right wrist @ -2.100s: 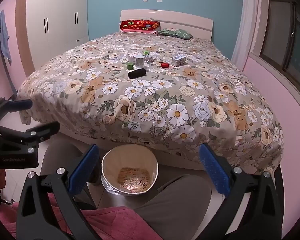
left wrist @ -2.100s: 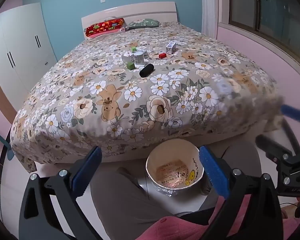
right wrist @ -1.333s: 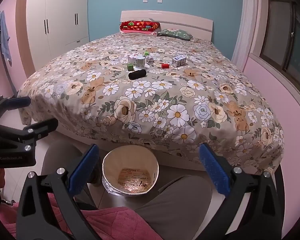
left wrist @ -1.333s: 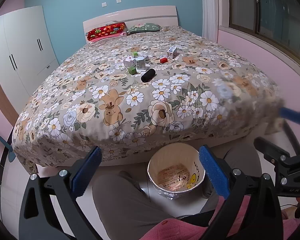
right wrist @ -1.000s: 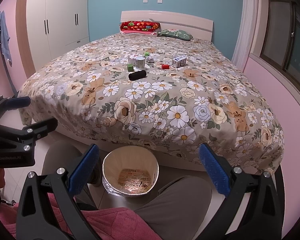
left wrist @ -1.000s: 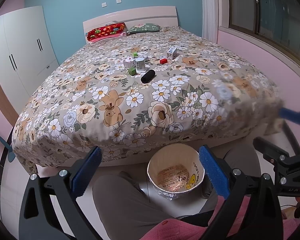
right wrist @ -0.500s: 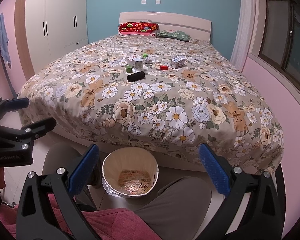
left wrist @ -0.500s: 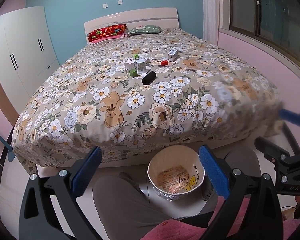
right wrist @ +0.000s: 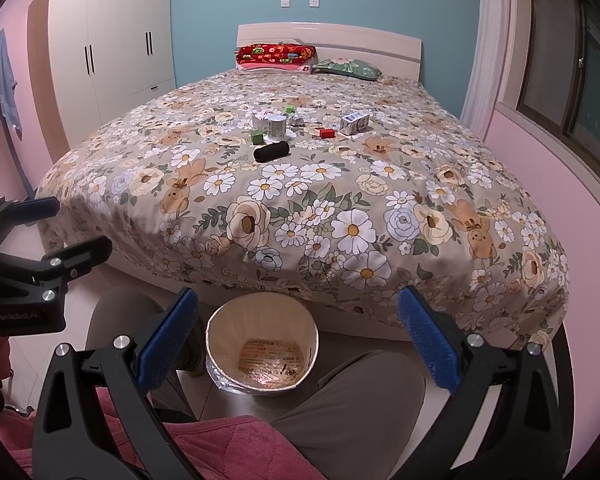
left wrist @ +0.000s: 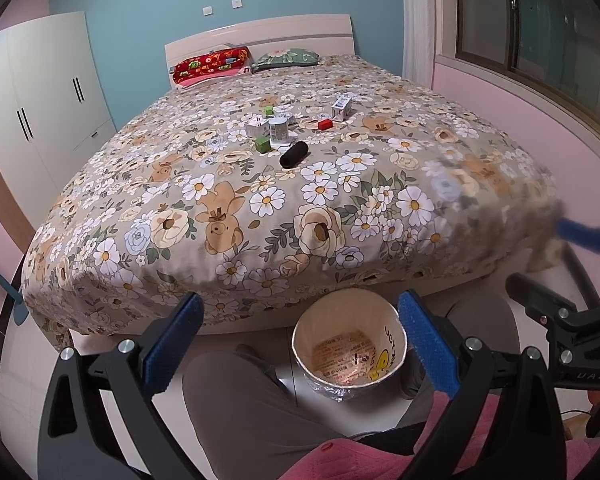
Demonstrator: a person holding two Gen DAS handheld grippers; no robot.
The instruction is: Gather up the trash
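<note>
Left claw (left wrist: 300, 338): spread wide, holding nothing, above the waste bin (left wrist: 350, 354).
Right claw (right wrist: 296, 336): spread wide, holding nothing.
Trash: black cylinder (right wrist: 271, 151), green cube (right wrist: 257, 136), red block (right wrist: 327, 133), small cartons (right wrist: 354, 123), mid-bed (right wrist: 340, 200).
Waste bin: on the floor between the person's knees.

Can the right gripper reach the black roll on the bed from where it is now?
Probably not yet. The right gripper is open and hangs low over the bin at the foot of the bed, while the black roll lies far up the floral cover. Nothing blocks the way; it must move forward.
</note>
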